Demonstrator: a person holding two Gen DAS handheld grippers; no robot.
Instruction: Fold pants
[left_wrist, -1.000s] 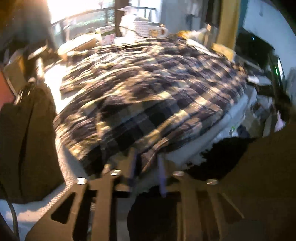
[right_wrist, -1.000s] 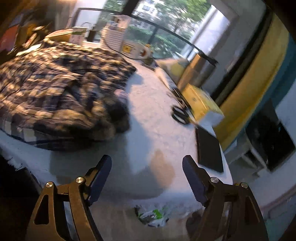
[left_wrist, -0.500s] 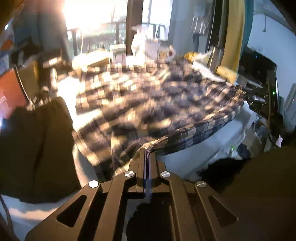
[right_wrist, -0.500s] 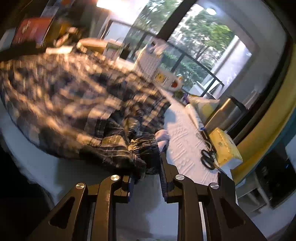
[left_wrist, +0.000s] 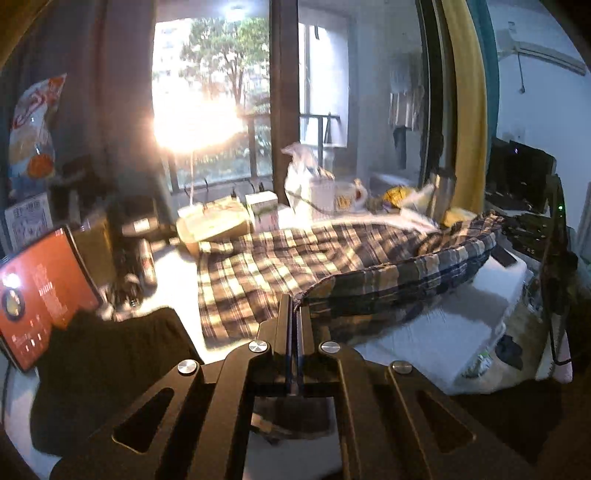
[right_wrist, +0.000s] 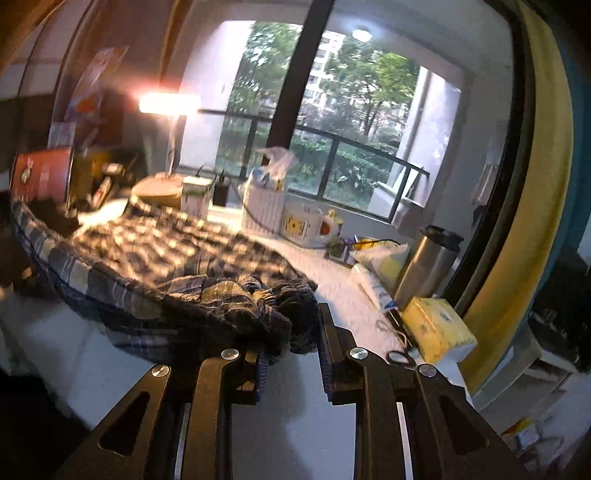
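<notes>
Plaid pants (left_wrist: 280, 266) in dark blue and cream lie spread over a white-covered table (left_wrist: 491, 306). In the left wrist view my left gripper (left_wrist: 294, 301) is shut on the pants' near edge, which rises off the table and sags in a band toward the right. In the right wrist view my right gripper (right_wrist: 291, 325) is shut on a bunched, gathered part of the pants (right_wrist: 258, 299), held above the table. The lifted edge hangs between the two grippers, and the far half still rests flat.
A black garment (left_wrist: 107, 373) and a red-screened tablet (left_wrist: 40, 291) sit at the near left. Boxes, a white basket (right_wrist: 264, 206), a mug (right_wrist: 306, 225), a steel tumbler (right_wrist: 428, 266), a yellow tissue pack (right_wrist: 437, 328) and scissors (right_wrist: 400, 356) line the table's far and right sides.
Both grippers closed on the pants' near edge and rose, lifting it off the table. The right one went from wide open over bare cloth to gripping the bunched fabric.
</notes>
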